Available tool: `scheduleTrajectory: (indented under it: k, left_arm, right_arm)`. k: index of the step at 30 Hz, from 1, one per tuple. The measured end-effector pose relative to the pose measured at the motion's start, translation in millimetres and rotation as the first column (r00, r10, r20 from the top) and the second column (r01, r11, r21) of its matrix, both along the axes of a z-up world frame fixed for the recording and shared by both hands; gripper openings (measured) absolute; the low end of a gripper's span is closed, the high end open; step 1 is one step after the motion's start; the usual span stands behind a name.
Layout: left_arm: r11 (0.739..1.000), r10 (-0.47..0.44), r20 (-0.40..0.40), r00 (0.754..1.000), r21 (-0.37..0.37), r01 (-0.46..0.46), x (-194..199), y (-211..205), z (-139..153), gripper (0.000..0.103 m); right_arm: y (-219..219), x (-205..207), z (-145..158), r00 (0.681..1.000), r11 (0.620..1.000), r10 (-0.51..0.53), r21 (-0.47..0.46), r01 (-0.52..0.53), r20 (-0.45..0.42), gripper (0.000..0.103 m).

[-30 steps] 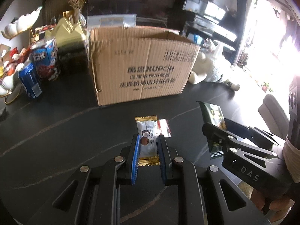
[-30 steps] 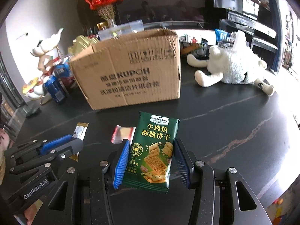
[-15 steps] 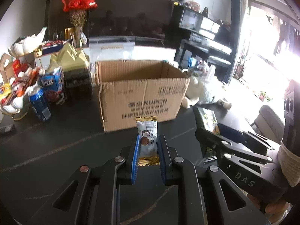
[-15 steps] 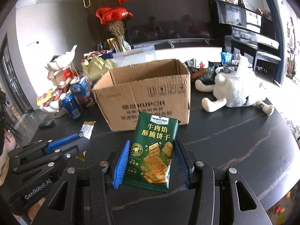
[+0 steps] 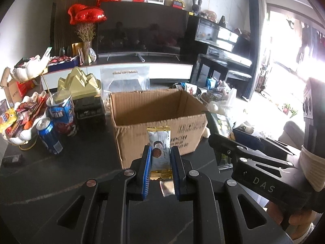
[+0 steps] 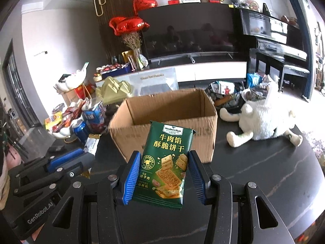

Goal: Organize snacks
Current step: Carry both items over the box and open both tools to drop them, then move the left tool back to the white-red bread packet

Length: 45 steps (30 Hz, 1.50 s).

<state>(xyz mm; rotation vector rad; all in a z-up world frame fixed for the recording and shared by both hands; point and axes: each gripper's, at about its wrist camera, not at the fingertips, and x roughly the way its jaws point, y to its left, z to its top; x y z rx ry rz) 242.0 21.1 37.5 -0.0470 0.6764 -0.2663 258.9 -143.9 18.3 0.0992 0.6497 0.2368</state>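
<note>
My left gripper point(image 5: 160, 154) is shut on a small white and gold snack bar point(image 5: 159, 152), held upright in front of the open cardboard box point(image 5: 154, 103). A red and silver wrapper point(image 5: 167, 187) lies on the table below the jaws. My right gripper point(image 6: 164, 158) is shut on a green cracker packet point(image 6: 165, 164), also upright and facing the same box point(image 6: 168, 109). Each gripper shows in the other's view: the right one point(image 5: 233, 136) with its green packet point(image 5: 223, 122), the left one point(image 6: 81, 154) with its bar point(image 6: 91, 144). The box looks empty inside as far as I can see.
A blue can point(image 5: 49, 135), a blue carton point(image 5: 62, 111) and a white bowl of sweets point(image 5: 18, 126) crowd the table's left. A gold box point(image 5: 80, 83) and a clear bag point(image 5: 125, 79) stand behind the box. A white plush toy point(image 6: 262, 116) lies to the right.
Both grippers have risen with their snacks, so the box's open top and inside now show. The small wrapper on the table has dropped under the left jaws in view.
</note>
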Motion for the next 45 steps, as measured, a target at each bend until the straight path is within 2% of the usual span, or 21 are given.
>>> scheduleTrajectory:
  k: [15,23,33,34,36,37,45]
  left_arm:
    - [0.999,0.009,0.014,1.000,0.034,-0.010,48.0,-0.9,16.9,0.020]
    - [0.999,0.016,0.011,1.000,0.043,-0.017,86.1,1.2,14.4,0.020]
    - [0.999,0.031,-0.033,0.999,0.029,-0.030,134.2,4.1,1.9,0.020]
    - [0.999,0.039,-0.033,0.999,0.033,-0.038,137.2,4.2,1.6,0.021]
    - [0.997,0.060,-0.029,0.998,0.043,-0.059,141.9,5.4,1.8,0.038]
    - [0.997,0.069,-0.026,0.997,0.045,-0.068,142.8,6.4,1.8,0.051]
    - [0.996,0.070,-0.006,0.998,0.057,-0.070,117.9,7.9,-0.5,0.053]
  right_arm:
    - [8.5,49.4,21.6,0.999,0.999,0.029,-0.021,-0.029,0.021,0.049]
    - [11.0,82.9,20.8,0.998,0.998,0.050,-0.033,-0.049,0.030,0.049]
    - [12.7,124.0,11.1,0.998,0.998,0.046,-0.038,-0.045,0.033,0.049]
    - [12.8,126.7,10.6,0.999,0.998,0.042,-0.039,-0.041,0.034,0.049]
    - [12.4,131.7,8.5,0.999,0.999,0.032,-0.043,-0.031,0.028,0.051]
    - [12.4,132.9,7.3,0.999,0.999,0.025,-0.044,-0.024,0.023,0.055]
    - [8.9,114.7,-1.1,1.000,0.998,0.016,-0.060,-0.016,0.012,0.055]
